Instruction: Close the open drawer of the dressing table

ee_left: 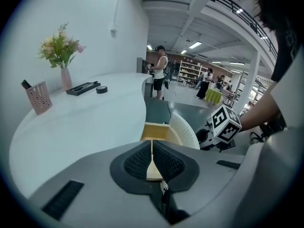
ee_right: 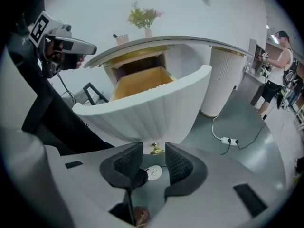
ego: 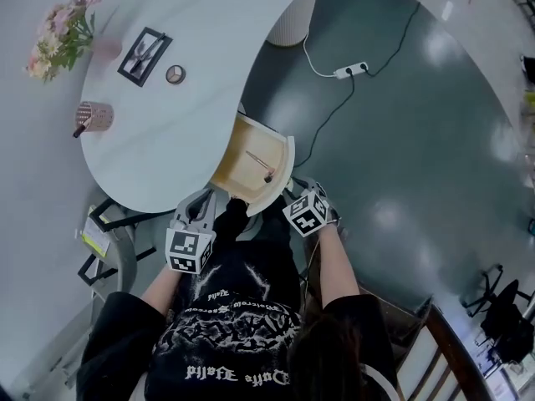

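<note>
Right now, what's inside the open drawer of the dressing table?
The drawer shows a wooden floor with one thin stick-like item lying on it. Its back part sits under the tabletop, so anything there is hidden.

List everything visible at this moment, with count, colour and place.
dressing table: 1, white, curved, centre-left
drawer: 1, wood inside, white ribbed front, open at table's edge
knob: 1, gold, low on drawer front
thin stick: 1, dark, inside drawer
flowers in vase: 1, pink, tabletop's far end
mesh holder: 1, pink, tabletop
tray: 1, black, tabletop
round tin: 1, dark, beside tray
power strip: 1, white, floor
bystanders: several, background hall
left claw: 1, grey, shut, left of drawer
right claw: 1, grey, open, facing the knob
</note>
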`<state>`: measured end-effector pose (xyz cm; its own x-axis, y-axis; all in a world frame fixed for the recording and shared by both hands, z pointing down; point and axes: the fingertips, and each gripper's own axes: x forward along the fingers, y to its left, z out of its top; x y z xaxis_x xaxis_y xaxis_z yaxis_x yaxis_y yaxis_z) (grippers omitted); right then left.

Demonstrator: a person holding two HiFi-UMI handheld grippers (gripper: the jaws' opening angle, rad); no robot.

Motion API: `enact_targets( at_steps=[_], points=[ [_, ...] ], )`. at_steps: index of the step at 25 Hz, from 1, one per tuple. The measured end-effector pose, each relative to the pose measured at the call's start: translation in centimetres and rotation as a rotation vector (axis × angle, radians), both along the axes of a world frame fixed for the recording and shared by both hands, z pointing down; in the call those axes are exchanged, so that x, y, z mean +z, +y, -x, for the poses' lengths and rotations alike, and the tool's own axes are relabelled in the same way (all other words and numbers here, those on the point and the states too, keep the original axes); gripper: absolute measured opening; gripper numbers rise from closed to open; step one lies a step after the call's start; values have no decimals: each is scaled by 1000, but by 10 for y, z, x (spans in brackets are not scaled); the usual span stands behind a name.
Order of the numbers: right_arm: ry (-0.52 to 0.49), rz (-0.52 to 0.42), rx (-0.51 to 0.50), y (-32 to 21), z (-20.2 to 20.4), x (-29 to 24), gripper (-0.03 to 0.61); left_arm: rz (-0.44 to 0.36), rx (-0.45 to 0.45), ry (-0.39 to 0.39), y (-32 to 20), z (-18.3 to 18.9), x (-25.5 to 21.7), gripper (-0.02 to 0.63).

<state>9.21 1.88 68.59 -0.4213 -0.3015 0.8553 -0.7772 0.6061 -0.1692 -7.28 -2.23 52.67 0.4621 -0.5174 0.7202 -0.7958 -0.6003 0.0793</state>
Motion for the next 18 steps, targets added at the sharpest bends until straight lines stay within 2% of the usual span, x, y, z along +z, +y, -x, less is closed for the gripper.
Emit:
enact_targets(
  at_steps=[7,10,15,18],
  points=[
    [39,23,-110,-1,2,22,169,4,-18,-26,4,-3,4,28],
    [31,26,-127,-6,5,27,169,14,-1,-47,9,-7,7,28],
    [45,31,-212,-7,5,33,164,18,19,-77,16,-12,9,28],
    [60,30,-245,-5,5,38,141,9,27,-87,16,-16,7,28]
  ],
)
